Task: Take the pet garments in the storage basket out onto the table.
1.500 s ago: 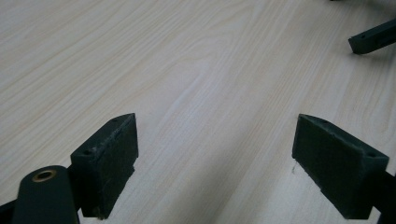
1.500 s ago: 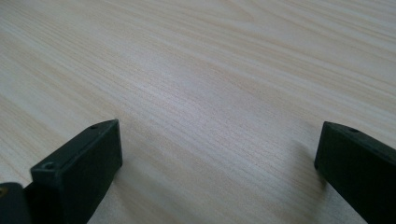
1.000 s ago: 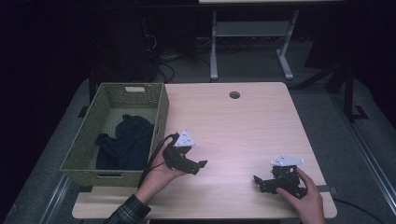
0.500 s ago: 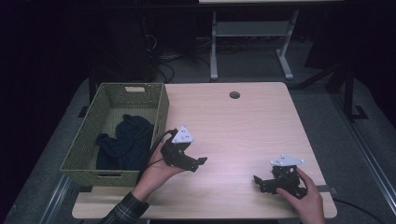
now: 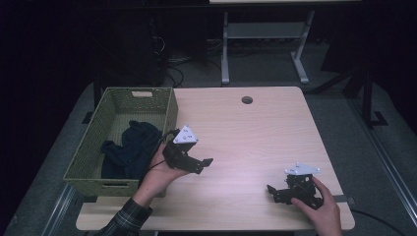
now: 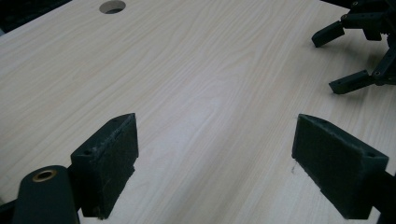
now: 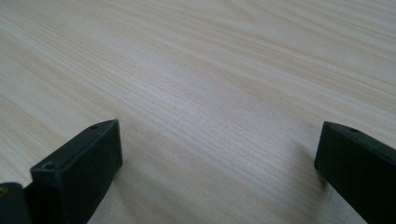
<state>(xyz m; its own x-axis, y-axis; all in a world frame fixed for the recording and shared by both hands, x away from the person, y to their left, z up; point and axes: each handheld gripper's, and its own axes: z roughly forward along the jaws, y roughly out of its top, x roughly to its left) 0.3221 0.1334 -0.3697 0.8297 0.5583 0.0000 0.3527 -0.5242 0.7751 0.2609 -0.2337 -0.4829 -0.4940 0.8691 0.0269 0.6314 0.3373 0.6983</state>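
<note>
Both jaws wide apart, nothing held. My left hand-held gripper (image 5: 189, 160) hovers over the counter (image 5: 246, 142) just beside the green basket (image 5: 169, 105), pointing toward the counter's middle. Right hand-held gripper (image 5: 290, 191) sits low at the counter's near right corner. The dark cloth (image 5: 130, 147) lies bunched in the basket. Step looks like between-grasps. Next, I'd guess: turn the left one back over the basket rim, drop onto the cloth, close.
</note>
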